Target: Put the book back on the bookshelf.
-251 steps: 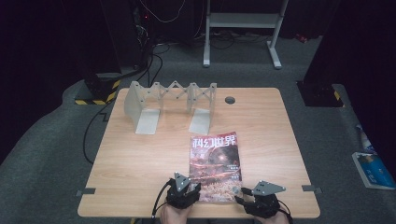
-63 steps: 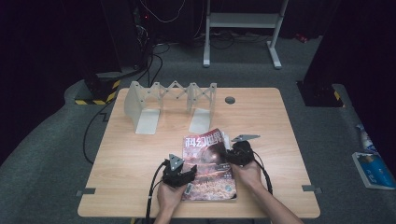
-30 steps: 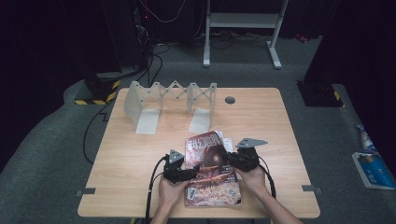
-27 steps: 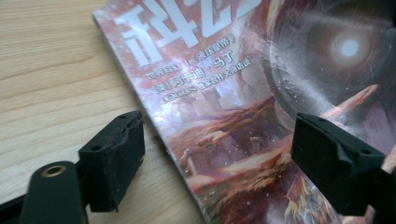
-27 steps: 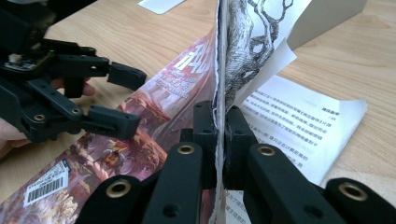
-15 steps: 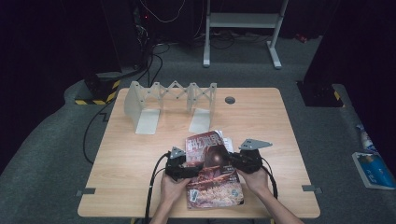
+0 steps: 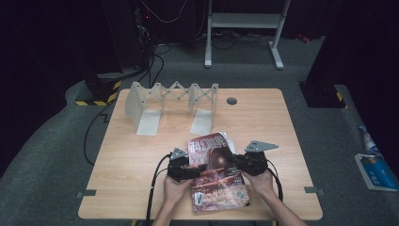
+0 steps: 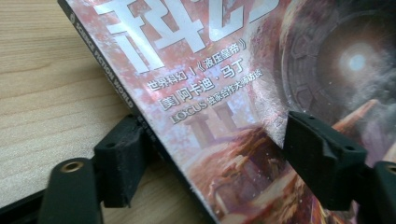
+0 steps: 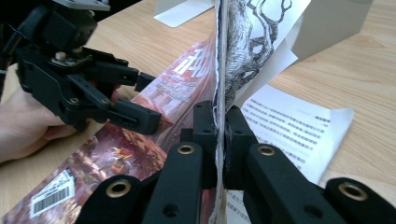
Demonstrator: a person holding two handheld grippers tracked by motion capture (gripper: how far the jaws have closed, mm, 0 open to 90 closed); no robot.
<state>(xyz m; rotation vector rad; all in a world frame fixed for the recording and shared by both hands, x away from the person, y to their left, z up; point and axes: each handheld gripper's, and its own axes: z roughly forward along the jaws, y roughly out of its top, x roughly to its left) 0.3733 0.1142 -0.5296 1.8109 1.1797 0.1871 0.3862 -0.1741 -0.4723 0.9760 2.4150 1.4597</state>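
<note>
Right tongs [image 9: 219, 133] are clamped on the fore edge of the magazine's [image 7: 216, 169] cover and a few pages, lifting them upright. Left tongs [image 8: 210, 154] stand wide astride the spine edge, pads clear. The magazine lies at the desk's [image 7: 141, 155] near edge. Risk: thin pages tear or slip if pulled harder. Both hands sit low, level, facing inward.

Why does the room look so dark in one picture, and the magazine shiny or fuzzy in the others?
High view: light falls on the table, the room behind lies nearly black. Left gripper view: glare whitens the magazine cover near its title, and the jaws at the bottom are soft. Right gripper view: the right gripper clamps pages edge-on; the sheet tops and the left gripper look slightly blurred.
</note>
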